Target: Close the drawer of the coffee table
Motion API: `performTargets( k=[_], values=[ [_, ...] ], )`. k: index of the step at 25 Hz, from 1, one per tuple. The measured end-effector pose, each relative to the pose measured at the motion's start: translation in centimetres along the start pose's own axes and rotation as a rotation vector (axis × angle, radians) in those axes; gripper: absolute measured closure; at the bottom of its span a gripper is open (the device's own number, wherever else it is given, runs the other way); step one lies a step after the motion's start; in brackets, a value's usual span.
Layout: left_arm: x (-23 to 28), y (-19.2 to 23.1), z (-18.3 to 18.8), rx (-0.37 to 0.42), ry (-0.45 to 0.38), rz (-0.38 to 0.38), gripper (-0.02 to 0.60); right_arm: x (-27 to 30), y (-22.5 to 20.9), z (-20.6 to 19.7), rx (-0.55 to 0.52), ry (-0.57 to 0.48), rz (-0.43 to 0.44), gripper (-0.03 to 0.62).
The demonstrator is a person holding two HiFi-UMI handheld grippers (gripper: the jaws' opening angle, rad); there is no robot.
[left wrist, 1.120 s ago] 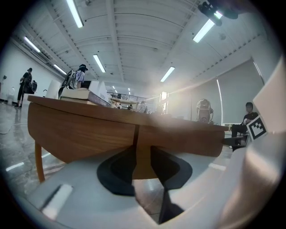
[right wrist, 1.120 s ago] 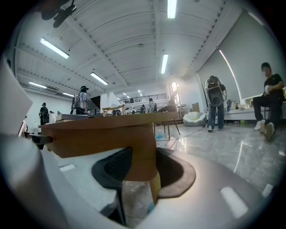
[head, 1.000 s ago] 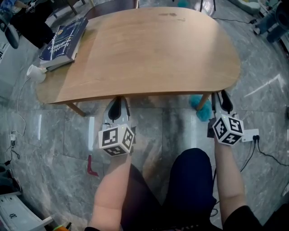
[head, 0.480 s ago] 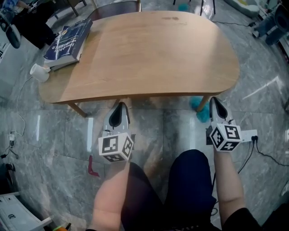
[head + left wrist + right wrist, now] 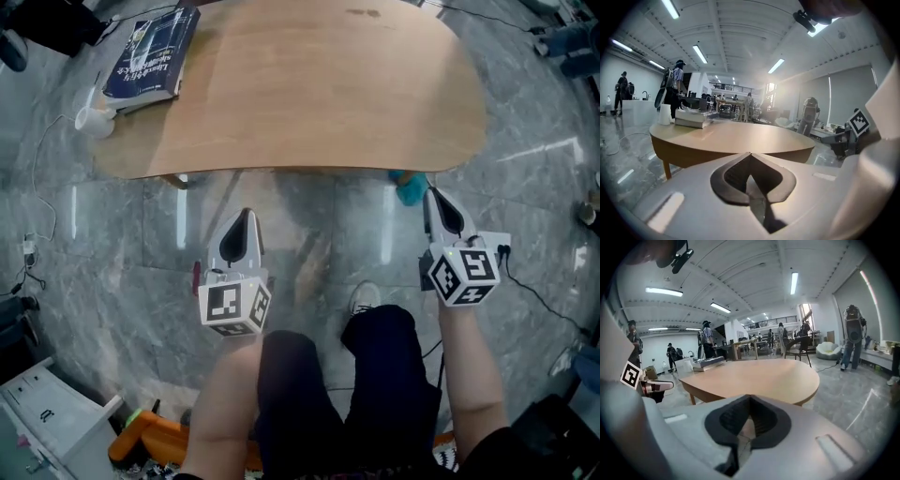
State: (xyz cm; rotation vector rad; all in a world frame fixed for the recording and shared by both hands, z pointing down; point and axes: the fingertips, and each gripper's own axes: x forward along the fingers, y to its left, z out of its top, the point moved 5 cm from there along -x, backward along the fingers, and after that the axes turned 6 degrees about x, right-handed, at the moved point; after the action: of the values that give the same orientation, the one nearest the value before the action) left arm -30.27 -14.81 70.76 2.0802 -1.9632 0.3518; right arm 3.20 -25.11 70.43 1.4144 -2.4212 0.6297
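Left gripper (image 5: 244, 225) and right gripper (image 5: 439, 208) shut, empty, held over the floor at 6 o'clock of the coffee table (image 5: 309, 84). No drawer visible past the near edge; probably pushed in, contents unseen. Risk: left slightly ajar unnoticed; another shove could jolt the book (image 5: 152, 52) at 10 o'clock.

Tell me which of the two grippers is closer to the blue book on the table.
The left gripper: the blue book lies at the left end of the table, while the right gripper is off the opposite end.
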Motion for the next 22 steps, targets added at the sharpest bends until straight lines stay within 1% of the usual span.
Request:
performTargets(
  k=[3, 7, 11, 15, 19, 22],
  values=[
    [-3.0, -0.9, 5.1, 0.013, 0.022, -0.005, 0.577, -2.7, 1.8, 4.4, 0.014, 0.029, 0.021, 0.592],
    [-6.8, -1.9, 12.2, 0.027, 0.03, -0.013, 0.577, -6.4, 3.9, 9.6, 0.01, 0.069, 0.04, 0.592],
    [-10.8, -2.3, 17.7, 0.021, 0.046, -0.02, 0.577, -9.9, 6.2, 14.2, -0.002, 0.101, 0.058, 0.592],
    [-14.9, -3.0, 21.7, 0.015, 0.058, -0.034, 0.577, -13.6, 8.7, 18.0, -0.002, 0.109, 0.072, 0.592],
    [-18.8, -3.5, 25.0, 0.005, 0.087, -0.067, 0.577, -17.7, 11.5, 21.4, 0.01, 0.1, 0.083, 0.592],
    [-22.0, -3.6, 27.6, 0.001, 0.072, -0.102, 0.577, -20.8, 13.8, 23.3, 0.006, 0.075, 0.086, 0.592]
  ],
)
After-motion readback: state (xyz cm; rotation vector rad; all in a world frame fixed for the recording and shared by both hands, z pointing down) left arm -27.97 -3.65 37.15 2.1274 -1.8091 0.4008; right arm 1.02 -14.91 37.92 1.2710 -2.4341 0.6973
